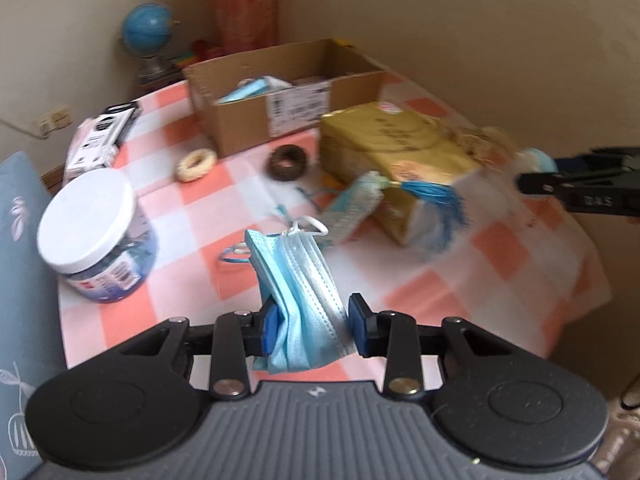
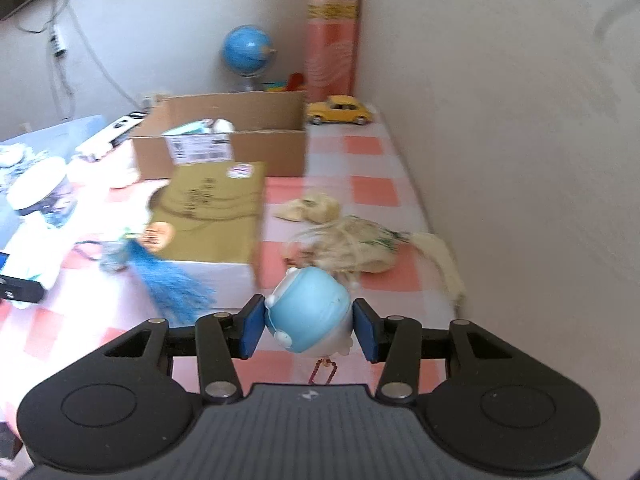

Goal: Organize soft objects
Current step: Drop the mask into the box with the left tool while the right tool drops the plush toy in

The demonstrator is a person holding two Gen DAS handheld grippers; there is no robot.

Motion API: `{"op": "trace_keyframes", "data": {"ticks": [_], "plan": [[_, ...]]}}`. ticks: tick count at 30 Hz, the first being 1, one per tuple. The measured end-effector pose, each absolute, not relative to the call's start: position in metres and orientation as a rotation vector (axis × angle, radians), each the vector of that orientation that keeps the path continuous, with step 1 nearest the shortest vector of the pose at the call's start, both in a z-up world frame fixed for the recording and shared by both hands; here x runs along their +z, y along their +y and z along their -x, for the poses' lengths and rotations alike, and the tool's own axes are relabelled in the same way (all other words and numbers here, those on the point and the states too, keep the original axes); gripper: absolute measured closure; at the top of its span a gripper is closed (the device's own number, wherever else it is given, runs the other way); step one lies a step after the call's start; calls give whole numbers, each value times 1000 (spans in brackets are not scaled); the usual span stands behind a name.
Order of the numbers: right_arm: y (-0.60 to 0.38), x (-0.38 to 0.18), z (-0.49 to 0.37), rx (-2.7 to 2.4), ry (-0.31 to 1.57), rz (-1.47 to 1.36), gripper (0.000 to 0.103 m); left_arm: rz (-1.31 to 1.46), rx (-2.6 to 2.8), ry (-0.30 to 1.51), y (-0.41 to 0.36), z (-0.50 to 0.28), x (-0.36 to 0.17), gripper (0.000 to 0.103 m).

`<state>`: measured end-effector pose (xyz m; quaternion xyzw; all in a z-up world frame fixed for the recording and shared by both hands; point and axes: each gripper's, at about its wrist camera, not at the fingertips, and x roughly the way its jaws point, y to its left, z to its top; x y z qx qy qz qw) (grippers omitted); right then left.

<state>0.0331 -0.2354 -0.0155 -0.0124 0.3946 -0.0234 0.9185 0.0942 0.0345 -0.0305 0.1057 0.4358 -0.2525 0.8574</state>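
Observation:
A bunch of light blue face masks (image 1: 300,292) hangs folded between the blue pads of my left gripper (image 1: 314,320), which is shut on it above the checked tablecloth (image 1: 500,256). My right gripper (image 2: 310,328) is shut on a small round blue and white toy figure (image 2: 308,312), also held off the table. In the left wrist view the right gripper (image 1: 560,188) shows at the right edge. An open cardboard box (image 1: 280,92) with a few items inside stands at the back. A pale plush duck (image 2: 352,240) lies by the wall.
A gold box (image 1: 400,148) lies in front of the cardboard box, a blue tassel charm (image 1: 444,208) against it. Two ring-shaped toys (image 1: 289,162), a white-lidded jar (image 1: 96,232), a globe (image 2: 248,52) and a yellow toy car (image 2: 340,110) are around. A wall runs along the right.

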Motion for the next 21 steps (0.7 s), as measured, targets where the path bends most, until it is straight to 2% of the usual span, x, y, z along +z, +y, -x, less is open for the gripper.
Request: {"op": "trace_keyframes", "data": {"ticks": [10, 21], "plan": [[-205, 21, -50, 97, 723, 48, 51, -245, -675, 874, 6, -89, -2, 69], [-190, 32, -125, 149, 705, 92, 51, -295, -665, 776, -30, -140, 23, 69]]}}
